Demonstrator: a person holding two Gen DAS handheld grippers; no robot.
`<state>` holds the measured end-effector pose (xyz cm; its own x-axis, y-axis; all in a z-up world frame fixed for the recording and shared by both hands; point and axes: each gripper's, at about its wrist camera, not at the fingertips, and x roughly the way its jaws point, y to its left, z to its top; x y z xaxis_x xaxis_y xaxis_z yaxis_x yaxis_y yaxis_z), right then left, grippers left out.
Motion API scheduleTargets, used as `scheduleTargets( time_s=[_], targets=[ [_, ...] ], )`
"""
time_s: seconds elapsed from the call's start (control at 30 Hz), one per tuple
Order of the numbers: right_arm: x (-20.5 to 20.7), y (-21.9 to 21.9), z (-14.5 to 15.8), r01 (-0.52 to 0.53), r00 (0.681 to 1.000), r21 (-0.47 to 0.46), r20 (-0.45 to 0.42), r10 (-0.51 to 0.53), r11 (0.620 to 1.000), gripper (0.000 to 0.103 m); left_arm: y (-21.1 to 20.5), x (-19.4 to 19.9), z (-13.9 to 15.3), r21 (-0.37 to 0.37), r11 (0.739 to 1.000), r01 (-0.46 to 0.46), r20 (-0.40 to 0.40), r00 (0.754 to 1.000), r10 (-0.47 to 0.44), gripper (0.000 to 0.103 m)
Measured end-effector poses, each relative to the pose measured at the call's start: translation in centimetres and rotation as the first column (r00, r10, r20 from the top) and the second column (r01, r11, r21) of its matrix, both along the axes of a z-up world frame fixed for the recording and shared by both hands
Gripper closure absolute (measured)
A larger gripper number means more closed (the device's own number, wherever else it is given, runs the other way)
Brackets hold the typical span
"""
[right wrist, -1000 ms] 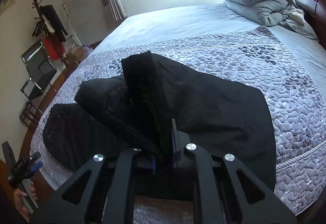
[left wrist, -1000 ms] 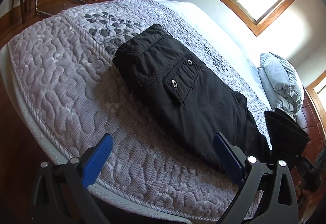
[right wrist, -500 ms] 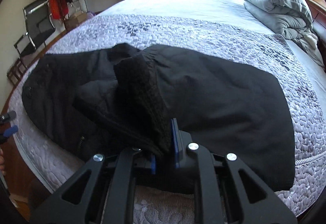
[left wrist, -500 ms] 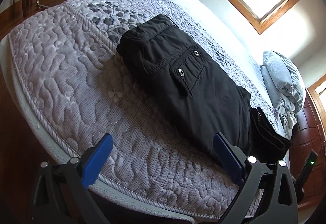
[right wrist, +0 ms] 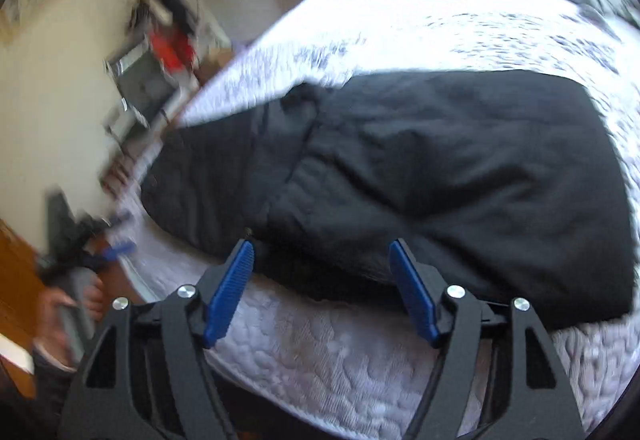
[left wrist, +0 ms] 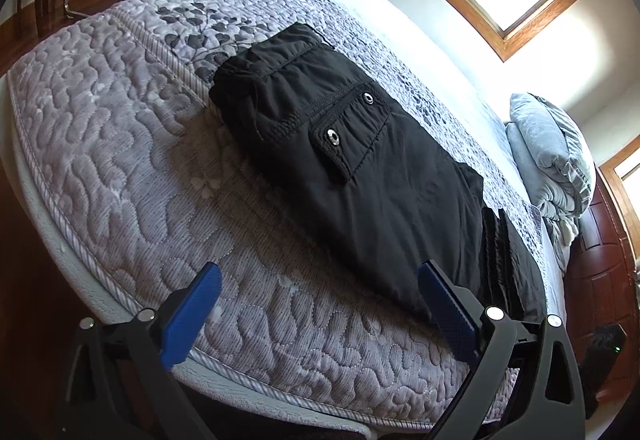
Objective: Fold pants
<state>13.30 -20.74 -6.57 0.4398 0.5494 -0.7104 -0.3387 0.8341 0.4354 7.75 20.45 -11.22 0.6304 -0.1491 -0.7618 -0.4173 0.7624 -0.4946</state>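
Lying folded on the bed (left wrist: 120,144), the black pants (left wrist: 360,176) run from 11 toward 5 o'clock in the left view, pocket flap up. Left hand-held gripper (left wrist: 320,300) hovers released at the mattress edge. Right hand-held gripper (right wrist: 322,280), jaws spread and empty, sits just beside the pants' near edge; that view is blurred.

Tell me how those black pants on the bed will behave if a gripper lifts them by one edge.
The black pants look soft and creased, so they would likely droop rather than hold shape. The folded layers would probably slide apart if lifted by one edge. The snap pocket suggests thickish fabric, perhaps moderately heavy; both the left gripper and the right gripper might help.
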Motion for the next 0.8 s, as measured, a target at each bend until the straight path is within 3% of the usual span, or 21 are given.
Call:
scheduleTargets(
  time_s=[0.13,0.27,0.37,0.5,0.67,0.8],
  targets=[
    [0.2,-5.8,1.3,0.181,0.983,0.078,0.001,-0.182,0.98,0.031,-0.1,0.5,0.3,0.001,1.0,0.003,0.007,1.0,-0.003,0.004],
    [1.4,-7.6,0.2,0.268,0.963,-0.065,-0.011,-0.269,0.961,0.033,-0.7,1.0,0.4,-0.003,1.0,0.017,0.009,1.0,-0.017,0.004],
    [2.1,-7.4,-2.1,0.247,0.964,-0.143,-0.06,-0.258,0.958,0.034,-1.5,1.1,0.5,0.01,0.999,0.036,0.005,0.999,-0.036,0.004],
    [1.7,-6.2,-3.5,0.223,0.971,-0.222,-0.036,-0.237,0.949,0.034,-1.6,1.3,0.7,0.011,0.999,0.039,0.002,0.999,-0.039,0.004],
    [0.4,-7.8,-1.5,0.249,0.968,-0.099,0.001,-0.25,0.964,0.034,-0.9,1.6,0.7,0.026,1.0,0.017,-0.006,1.0,-0.016,0.004],
    [0.1,-9.6,0.7,0.285,0.958,-0.052,0.035,-0.283,0.957,0.032,0.5,2.2,0.5,0.009,1.0,-0.012,-0.001,1.0,0.013,0.004]
  ],
)
